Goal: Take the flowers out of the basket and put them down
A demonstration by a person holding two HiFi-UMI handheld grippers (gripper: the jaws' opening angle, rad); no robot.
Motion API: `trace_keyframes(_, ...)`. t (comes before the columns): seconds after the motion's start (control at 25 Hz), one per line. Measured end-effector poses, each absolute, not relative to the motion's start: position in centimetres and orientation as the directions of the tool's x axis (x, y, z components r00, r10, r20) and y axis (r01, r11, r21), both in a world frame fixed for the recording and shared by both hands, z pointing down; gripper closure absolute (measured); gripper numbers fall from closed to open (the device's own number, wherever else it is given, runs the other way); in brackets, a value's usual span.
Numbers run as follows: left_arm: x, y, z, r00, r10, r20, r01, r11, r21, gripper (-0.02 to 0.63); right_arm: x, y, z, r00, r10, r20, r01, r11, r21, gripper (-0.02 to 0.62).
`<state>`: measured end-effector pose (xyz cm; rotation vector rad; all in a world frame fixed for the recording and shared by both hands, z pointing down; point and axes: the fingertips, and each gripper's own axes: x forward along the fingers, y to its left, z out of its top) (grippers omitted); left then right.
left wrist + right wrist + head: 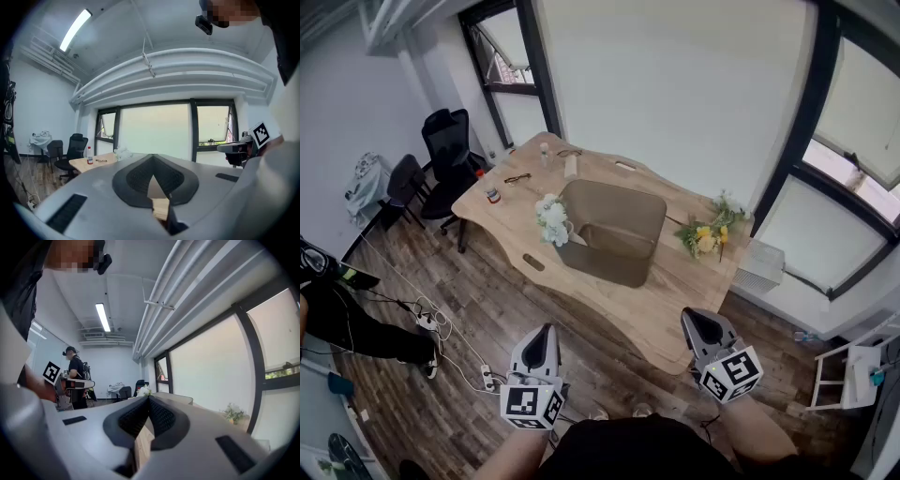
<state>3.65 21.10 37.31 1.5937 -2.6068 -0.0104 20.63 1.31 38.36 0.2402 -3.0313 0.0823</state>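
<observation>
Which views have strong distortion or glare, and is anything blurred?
Head view: fisheye bends the window frames; the table is evenly lit, sharp. Left gripper view: window washed out white, ceiling pipes curved. Right gripper view: its near fingers look soft, the ceiling lamp glares.

Glasses (pixel 517 177) and a red-capped bottle (pixel 492 195) are sitting on the bench's (pixel 675 305) far-left end, a black office chair (pixel 448 150) standing just beside it.

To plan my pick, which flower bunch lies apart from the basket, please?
The yellow flower bunch, right of the tan basket; the white flower bunch sits at its left rim.
</observation>
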Motion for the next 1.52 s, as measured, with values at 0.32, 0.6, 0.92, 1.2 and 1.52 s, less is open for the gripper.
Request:
trace_keyframes(0.32,4.4,20.1,37.1,-0.473,-0.878,0.070,-0.879,0.476,0.034,0.606,21.0,0.4,38.9,-0.987,-0.122,0.107,-0.128,0.991,-0.046,0.572)
trace_keyframes(0.6,3.6,20.7,37.8,-0.531,-0.844,0.078,-0.845,0.534,0.027,0.606,20.2,-1.6,40.1,-0.988,-0.100,0.119,-0.112,0.989,-0.098,0.572)
trace_keyframes(0.92,-1.1,20.3,37.9,-0.536,-0.843,0.056,-0.843,0.537,0.021,0.606,15.5,-4.0,41.2,-0.981,-0.145,0.128,-0.161,0.979,-0.125,0.572)
trace_keyframes(1.2,-8.7,18.5,38.3,-0.530,-0.847,0.045,-0.847,0.531,0.024,0.606,9.7,-5.3,41.0,-0.975,-0.177,0.135,-0.194,0.974,-0.117,0.572)
trace_keyframes(1.52,-18.8,13.4,38.0,-0.458,-0.888,0.034,-0.889,0.458,-0.001,0.606,1.5,-8.4,40.4,-0.963,-0.235,0.132,-0.249,0.963,-0.100,0.572)
